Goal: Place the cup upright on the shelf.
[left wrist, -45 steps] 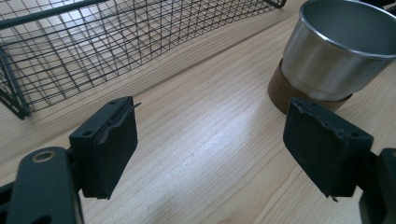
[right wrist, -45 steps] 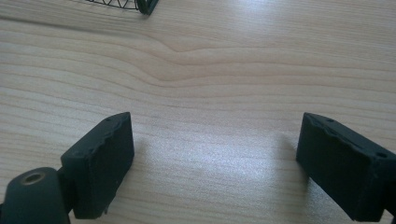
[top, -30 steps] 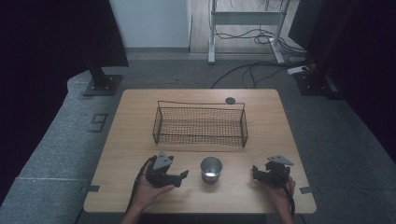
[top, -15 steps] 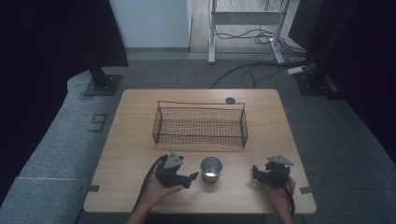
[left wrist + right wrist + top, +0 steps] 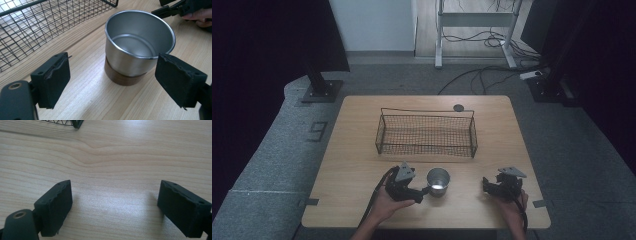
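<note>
A small shiny steel cup with a brown wooden base point(image 5: 438, 180) stands upright and empty near the front edge of the pale wood-grain rectangular surface point(image 5: 357, 150). Behind it sits a long black wire-mesh basket point(image 5: 426, 132), and a small dark round disc point(image 5: 458, 107) lies near the far edge. Grey carpet, black stand bases and loose cables surround the surface in a dim room.

The left tool point(image 5: 112, 80) is released, its flat black padded jaws spread wide. The cup point(image 5: 138, 45) stands just ahead of them, nearer the right-hand jaw; no contact is visible. The right tool point(image 5: 116, 207), well apart to the cup's right, is likewise spread wide over bare wood, gripping nothing.
</note>
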